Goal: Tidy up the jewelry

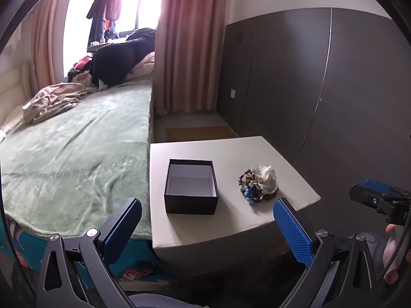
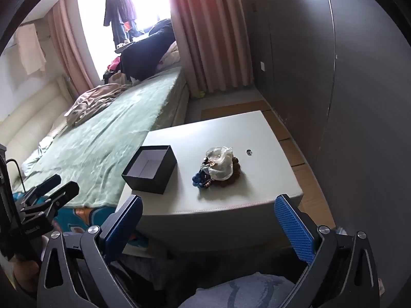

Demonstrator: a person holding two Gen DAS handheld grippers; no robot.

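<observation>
A black open box (image 1: 190, 186) with a white empty inside stands on the white bedside table (image 1: 205, 225). It also shows in the right wrist view (image 2: 150, 170). To its right lies a pile of jewelry (image 1: 259, 184): beaded bracelets, a blue piece and a cream fabric piece, also seen from the right wrist (image 2: 218, 168). A small dark item (image 2: 249, 151) lies apart behind the pile. My left gripper (image 1: 206, 202) is open and empty, short of the table's front edge. My right gripper (image 2: 208, 201) is open and empty, also before the front edge.
A bed with a green blanket (image 1: 77, 159) adjoins the table on the left, with clothes heaped at its far end. A dark wardrobe (image 1: 321, 89) stands to the right. Pink curtains (image 1: 190, 46) hang by the window behind.
</observation>
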